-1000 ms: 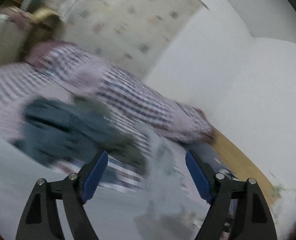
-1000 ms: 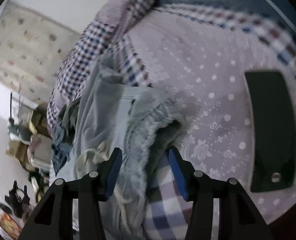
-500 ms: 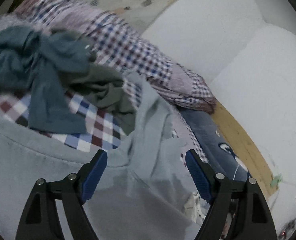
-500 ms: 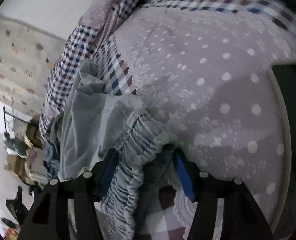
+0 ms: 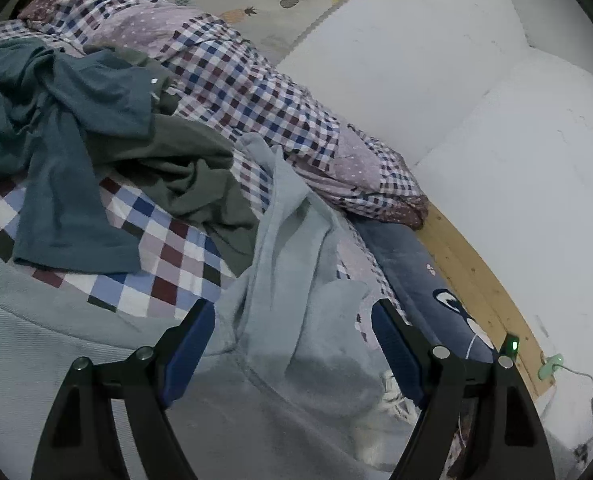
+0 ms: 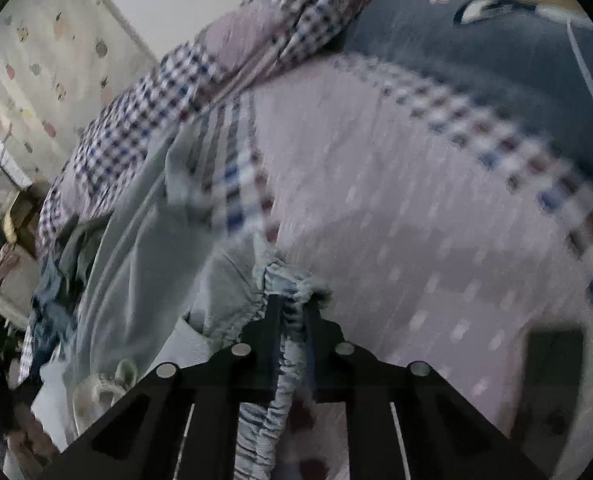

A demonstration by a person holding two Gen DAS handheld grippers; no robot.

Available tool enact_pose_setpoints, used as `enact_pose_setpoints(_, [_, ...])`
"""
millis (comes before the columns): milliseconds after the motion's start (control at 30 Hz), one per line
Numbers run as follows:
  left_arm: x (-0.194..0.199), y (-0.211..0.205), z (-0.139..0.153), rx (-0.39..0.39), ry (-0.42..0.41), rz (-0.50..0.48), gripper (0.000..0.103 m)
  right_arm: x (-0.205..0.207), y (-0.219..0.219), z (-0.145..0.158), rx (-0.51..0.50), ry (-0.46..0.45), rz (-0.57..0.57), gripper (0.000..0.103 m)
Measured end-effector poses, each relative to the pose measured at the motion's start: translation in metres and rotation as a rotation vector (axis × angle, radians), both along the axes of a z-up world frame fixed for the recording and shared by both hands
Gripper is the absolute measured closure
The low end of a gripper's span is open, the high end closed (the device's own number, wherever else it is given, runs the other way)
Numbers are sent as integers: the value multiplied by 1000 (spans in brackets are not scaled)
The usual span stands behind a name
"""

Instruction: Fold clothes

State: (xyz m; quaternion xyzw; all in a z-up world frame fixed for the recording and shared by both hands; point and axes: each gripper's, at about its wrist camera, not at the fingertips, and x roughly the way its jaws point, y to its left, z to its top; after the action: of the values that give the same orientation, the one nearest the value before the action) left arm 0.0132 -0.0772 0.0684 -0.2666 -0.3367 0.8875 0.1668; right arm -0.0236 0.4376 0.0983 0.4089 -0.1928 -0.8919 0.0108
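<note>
On the checked bed (image 5: 164,272), the right hand-held gripper (image 6: 292,304) is closing on the pale-blue garment's (image 5: 288,264) elastic waistband (image 6: 292,284); the left hand-held gripper (image 5: 292,320) (jaws wide) holds nothing.

A heap of dark clothes (image 5: 96,140) crowds the bed (image 5: 156,264); its polka-dot stretch (image 6: 416,220) lies clear.

Three loose garments lie on the bed: one pale blue garment (image 5: 292,264) at lower centre, one teal garment (image 5: 60,128) at upper left and one olive garment (image 5: 200,180) just beside it. One checked quilt (image 5: 232,76) runs along the top, with one dark blue pillow (image 5: 408,264) at right.
</note>
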Motion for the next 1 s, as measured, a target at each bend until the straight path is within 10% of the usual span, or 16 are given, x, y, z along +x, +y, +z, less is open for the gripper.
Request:
enact_pose_setpoints(400, [-2,2,3,14,10,-18,20,-51,-9,118,197,169,33,101])
enact_pose_setpoints(767, [-9,-8,-6,29,-50,17,20,-53,25,2,211,-163,-47,98])
enact_pose_setpoints(900, [-11,-15,-9,44,-64,42,20,-57,12,22,255,-177,-67,93])
enact_pose_setpoints(1000, [-13,-22,-10,68,-74,51,20,-62,-5,60,367,-108,-98,70])
